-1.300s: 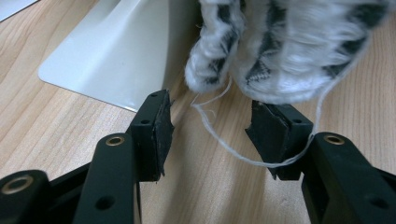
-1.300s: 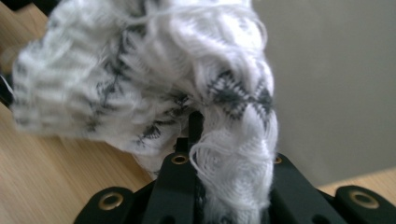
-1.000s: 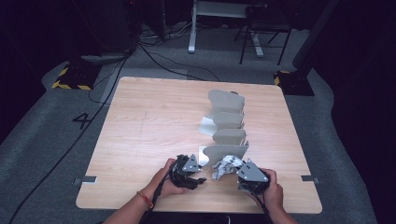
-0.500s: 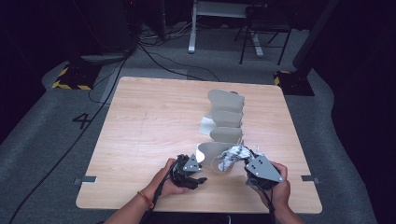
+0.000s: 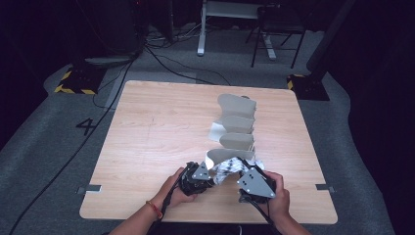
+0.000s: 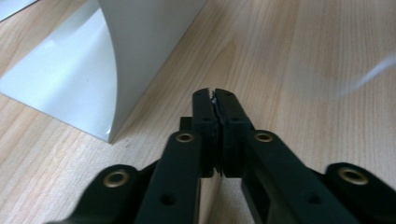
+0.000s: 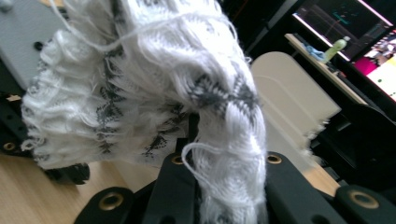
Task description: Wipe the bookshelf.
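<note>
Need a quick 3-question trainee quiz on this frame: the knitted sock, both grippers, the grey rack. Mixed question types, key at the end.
1. True or false: the right gripper is shut on the white knitted sock.
2. Multiple choice: the left gripper has its jaws A) wide open, B) closed together, C) spread around a rack divider.
3. Short answer: on what does the grey rack of curved dividers stand?

Key:
1. True; in the right gripper view the sock's fabric runs down between its jaws.
2. B; they have just closed, with only a sliver of something pale showing at the tips, and I cannot tell what.
3. On the wooden table.
</note>
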`<action>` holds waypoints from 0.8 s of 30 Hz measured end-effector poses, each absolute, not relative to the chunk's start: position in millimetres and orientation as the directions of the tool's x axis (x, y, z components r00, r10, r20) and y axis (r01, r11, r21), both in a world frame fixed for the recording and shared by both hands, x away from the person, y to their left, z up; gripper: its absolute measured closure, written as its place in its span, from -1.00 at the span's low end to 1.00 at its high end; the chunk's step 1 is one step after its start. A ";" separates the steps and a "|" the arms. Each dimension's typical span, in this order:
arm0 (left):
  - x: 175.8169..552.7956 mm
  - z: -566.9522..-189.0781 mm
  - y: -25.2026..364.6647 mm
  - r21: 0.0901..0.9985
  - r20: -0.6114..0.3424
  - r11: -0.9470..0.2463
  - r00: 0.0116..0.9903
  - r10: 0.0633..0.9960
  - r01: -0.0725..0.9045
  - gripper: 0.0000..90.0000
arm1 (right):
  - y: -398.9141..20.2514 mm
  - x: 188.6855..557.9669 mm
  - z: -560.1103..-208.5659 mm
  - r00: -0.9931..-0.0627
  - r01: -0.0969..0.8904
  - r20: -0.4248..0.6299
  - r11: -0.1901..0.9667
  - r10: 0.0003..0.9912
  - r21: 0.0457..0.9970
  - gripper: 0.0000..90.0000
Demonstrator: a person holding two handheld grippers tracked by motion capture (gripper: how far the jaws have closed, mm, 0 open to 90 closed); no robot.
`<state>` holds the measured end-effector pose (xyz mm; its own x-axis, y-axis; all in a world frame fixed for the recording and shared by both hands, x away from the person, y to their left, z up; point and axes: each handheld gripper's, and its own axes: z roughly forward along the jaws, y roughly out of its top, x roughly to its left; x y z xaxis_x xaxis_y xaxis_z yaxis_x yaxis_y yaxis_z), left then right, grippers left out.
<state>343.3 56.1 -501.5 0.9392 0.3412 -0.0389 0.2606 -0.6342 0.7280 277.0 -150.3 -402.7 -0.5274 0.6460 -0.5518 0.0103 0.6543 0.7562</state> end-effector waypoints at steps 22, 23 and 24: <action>345.3 -501.8 56.5 0.726 -0.076 -0.622 0.934 0.350 0.292 1.00 | -194.9 306.6 -466.4 -0.608 0.224 -0.479 0.715 0.634 0.662 0.85; 345.3 -501.8 56.5 0.726 -0.076 -0.622 0.934 0.350 0.292 1.00 | -194.9 306.6 -466.4 -0.608 0.224 -0.479 0.715 0.634 0.662 0.85; 345.5 -501.8 56.3 0.727 -0.076 -0.619 0.931 0.358 0.297 1.00 | -209.5 309.7 -464.5 -0.596 0.258 -0.444 0.683 0.669 0.683 0.85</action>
